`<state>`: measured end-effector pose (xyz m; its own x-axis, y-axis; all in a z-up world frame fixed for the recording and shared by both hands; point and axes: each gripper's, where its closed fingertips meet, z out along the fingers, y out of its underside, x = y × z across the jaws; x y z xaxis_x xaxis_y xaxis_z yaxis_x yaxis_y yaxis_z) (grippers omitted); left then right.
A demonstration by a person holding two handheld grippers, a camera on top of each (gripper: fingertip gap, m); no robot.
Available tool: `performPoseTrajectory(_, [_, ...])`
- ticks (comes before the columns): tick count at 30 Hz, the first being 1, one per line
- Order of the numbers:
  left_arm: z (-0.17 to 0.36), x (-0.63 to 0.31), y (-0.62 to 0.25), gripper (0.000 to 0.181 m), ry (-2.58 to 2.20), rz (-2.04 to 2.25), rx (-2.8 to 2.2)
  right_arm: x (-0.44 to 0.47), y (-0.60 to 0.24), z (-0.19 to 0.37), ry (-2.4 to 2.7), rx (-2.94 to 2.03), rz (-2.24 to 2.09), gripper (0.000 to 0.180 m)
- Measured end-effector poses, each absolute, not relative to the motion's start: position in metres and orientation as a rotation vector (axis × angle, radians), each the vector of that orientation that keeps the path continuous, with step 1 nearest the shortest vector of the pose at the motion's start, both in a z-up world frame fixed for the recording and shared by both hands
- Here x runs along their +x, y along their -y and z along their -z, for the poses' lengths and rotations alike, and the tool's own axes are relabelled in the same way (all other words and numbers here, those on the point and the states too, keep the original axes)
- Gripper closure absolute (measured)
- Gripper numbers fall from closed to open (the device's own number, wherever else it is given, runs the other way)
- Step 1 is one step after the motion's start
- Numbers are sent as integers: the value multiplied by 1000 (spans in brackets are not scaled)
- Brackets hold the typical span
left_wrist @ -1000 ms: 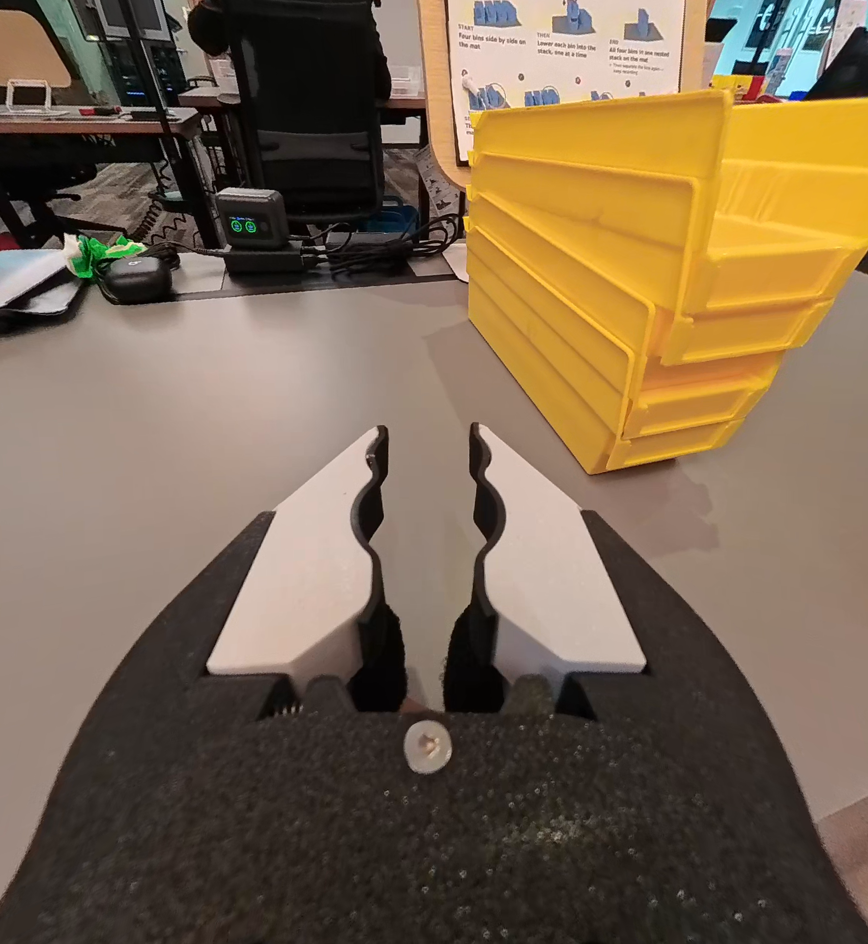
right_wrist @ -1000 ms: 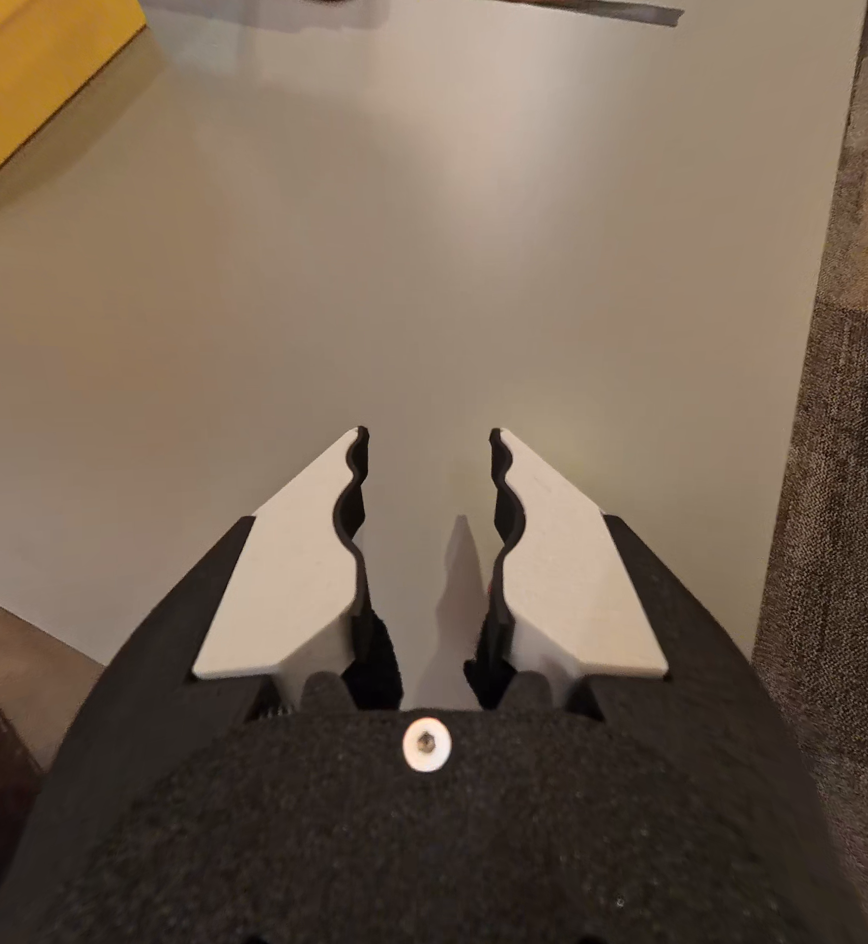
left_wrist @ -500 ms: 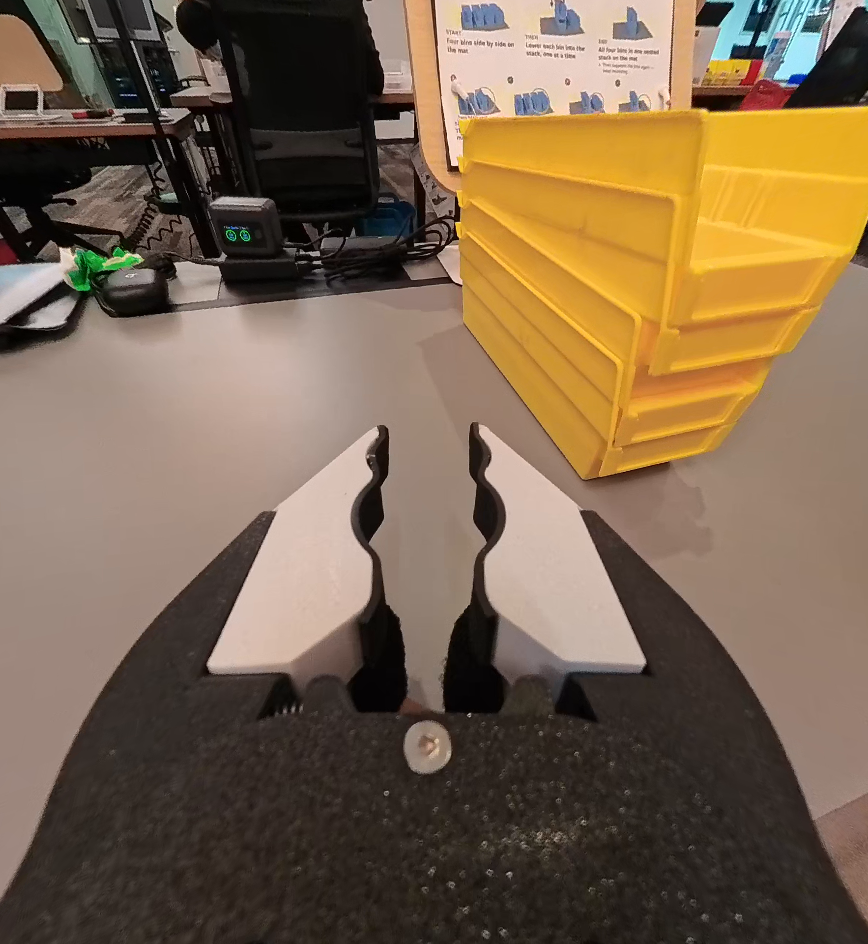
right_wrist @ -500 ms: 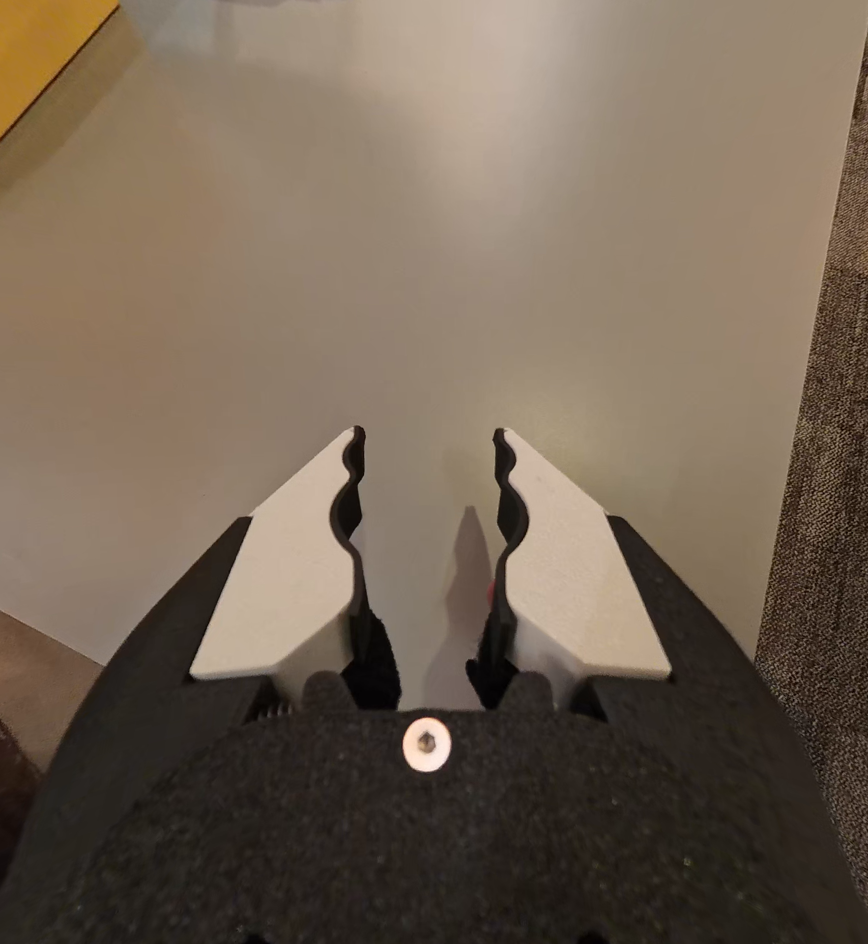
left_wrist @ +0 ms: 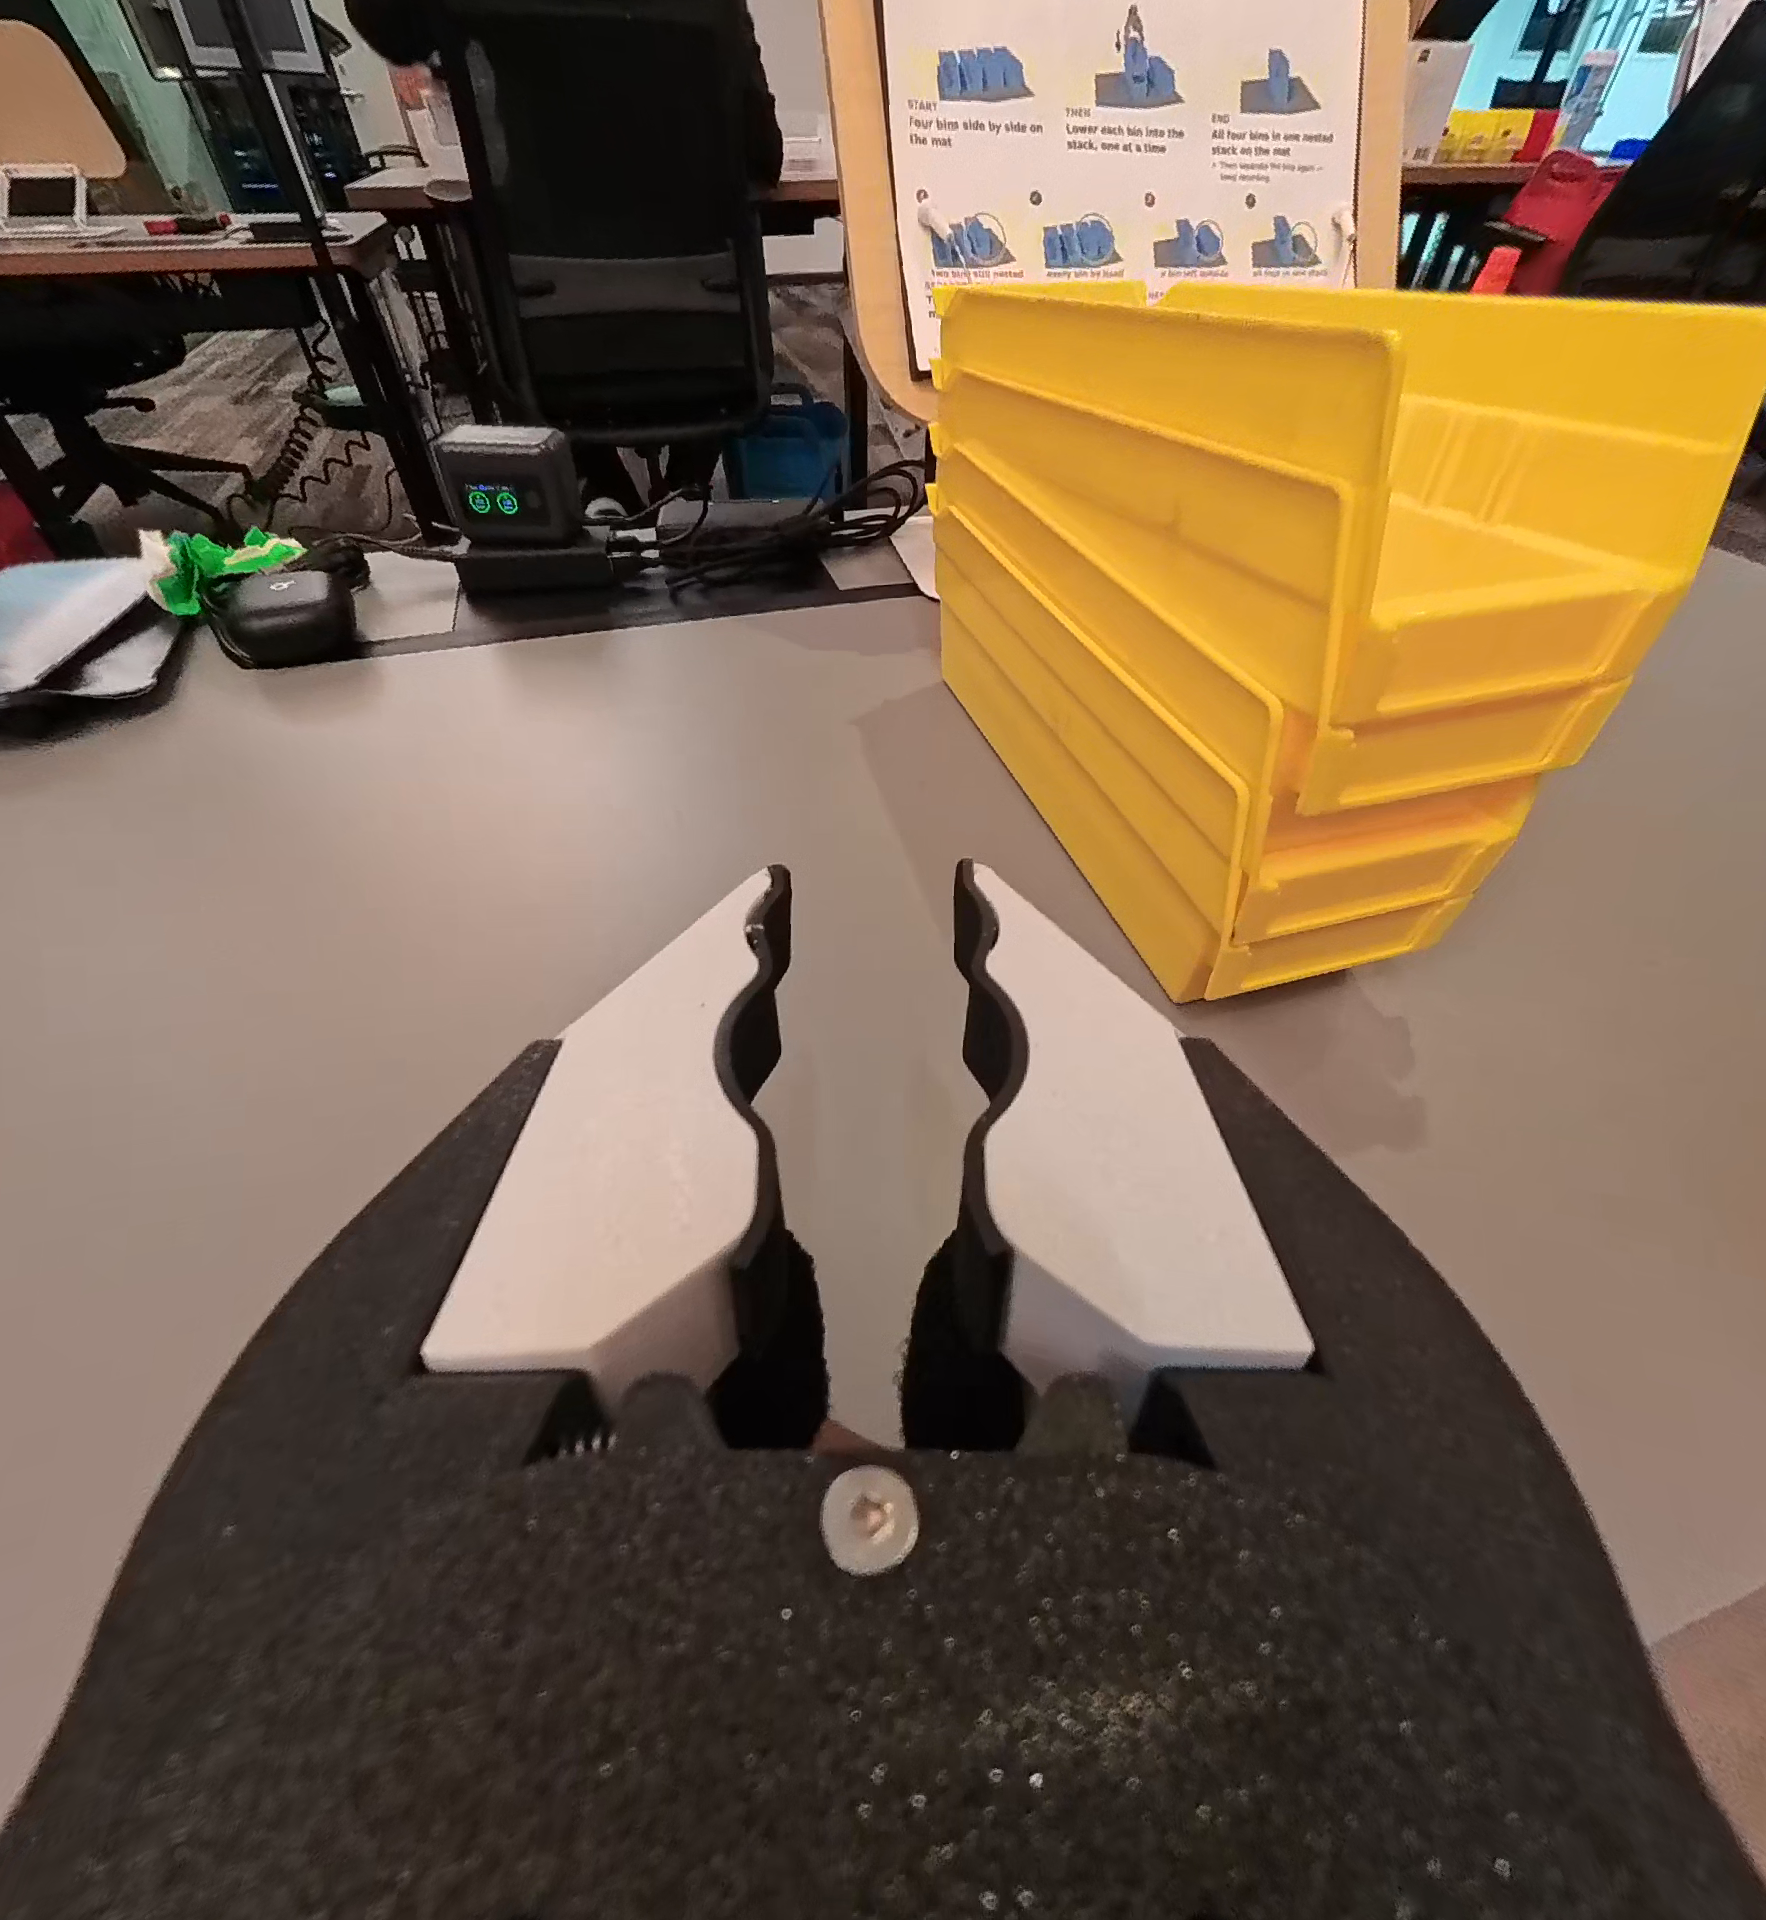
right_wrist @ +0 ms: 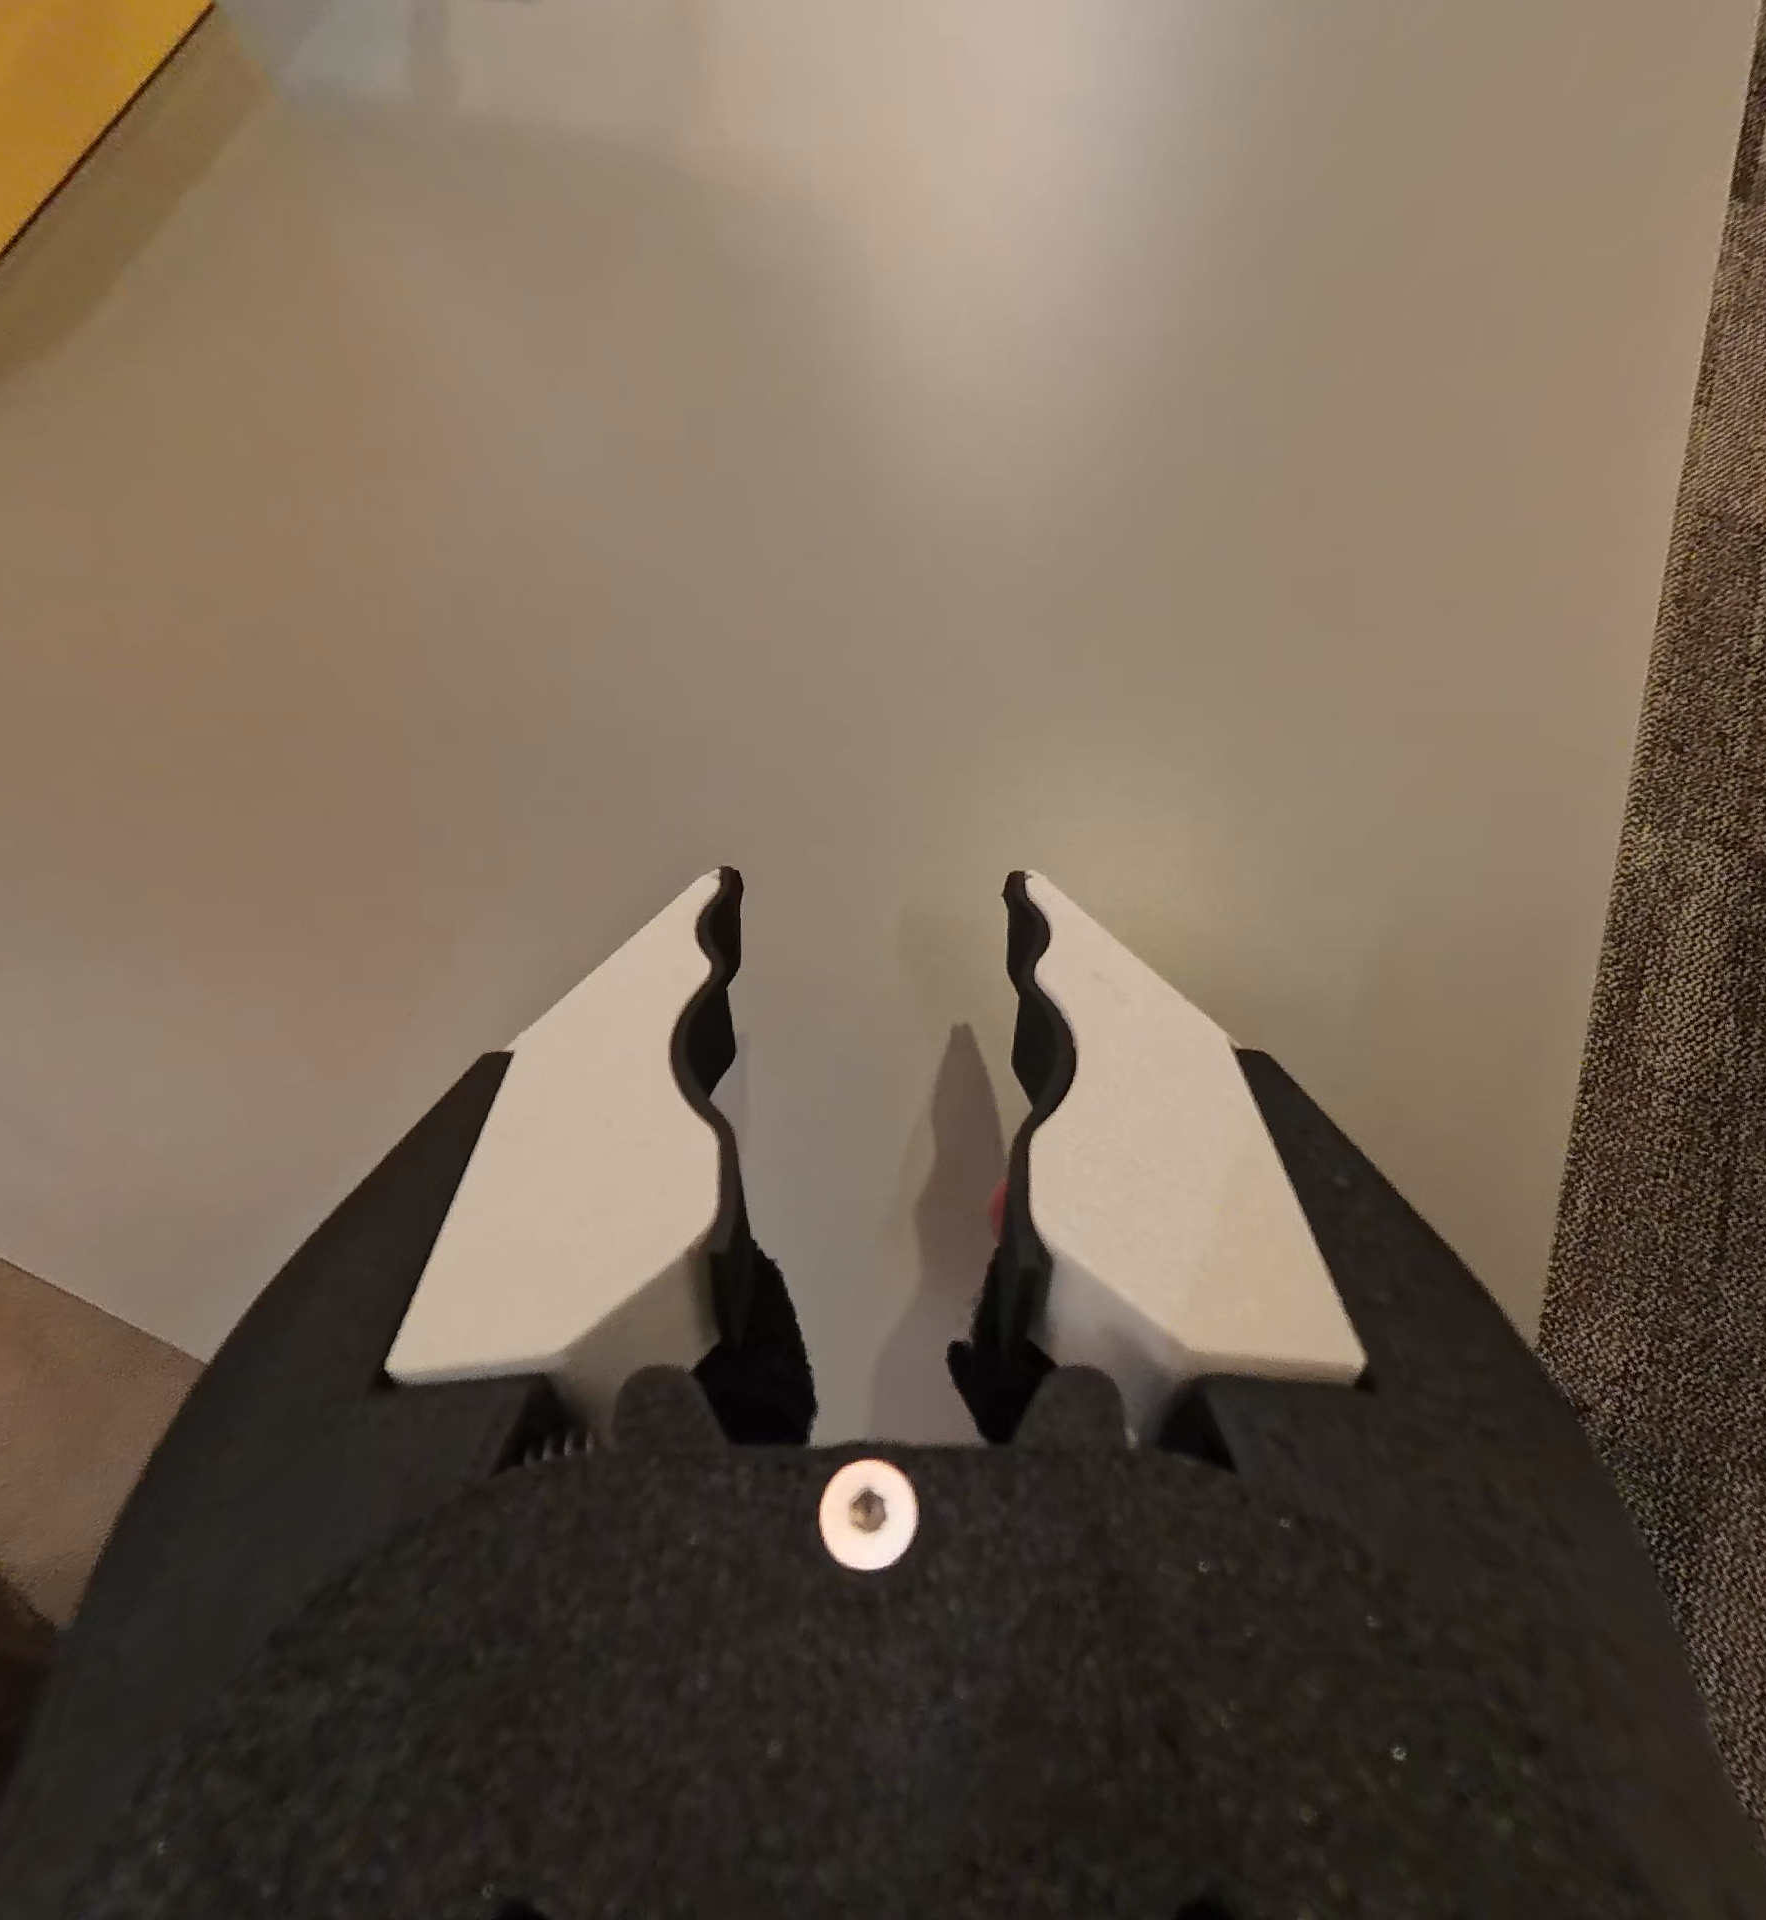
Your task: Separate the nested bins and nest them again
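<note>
Nested yellow bins [left_wrist: 1222, 644] sitting upper right of frame, long axis running away. Left gripper [left_wrist: 871, 883] nearer, gaping empty; right gripper [right_wrist: 871, 883] also gaping empty, bin corner [right_wrist: 17, 135] upper left.

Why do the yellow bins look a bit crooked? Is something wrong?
Nothing looks broken or spilled. The four yellow bins sit nested on the grey table, each one stepped back from the one beneath, so the stack leans like stairs. Both the left gripper and the right gripper are open and empty.
</note>
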<state>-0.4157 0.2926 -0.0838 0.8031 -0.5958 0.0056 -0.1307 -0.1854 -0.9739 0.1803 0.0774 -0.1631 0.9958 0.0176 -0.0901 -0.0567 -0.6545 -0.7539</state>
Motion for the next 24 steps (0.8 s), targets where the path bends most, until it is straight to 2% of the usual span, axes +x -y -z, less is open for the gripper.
performPoseTrajectory(24, [98, -436, -290, 152, -532, 435, -1786, 196, -79, 166, -168, -2214, -193, 129])
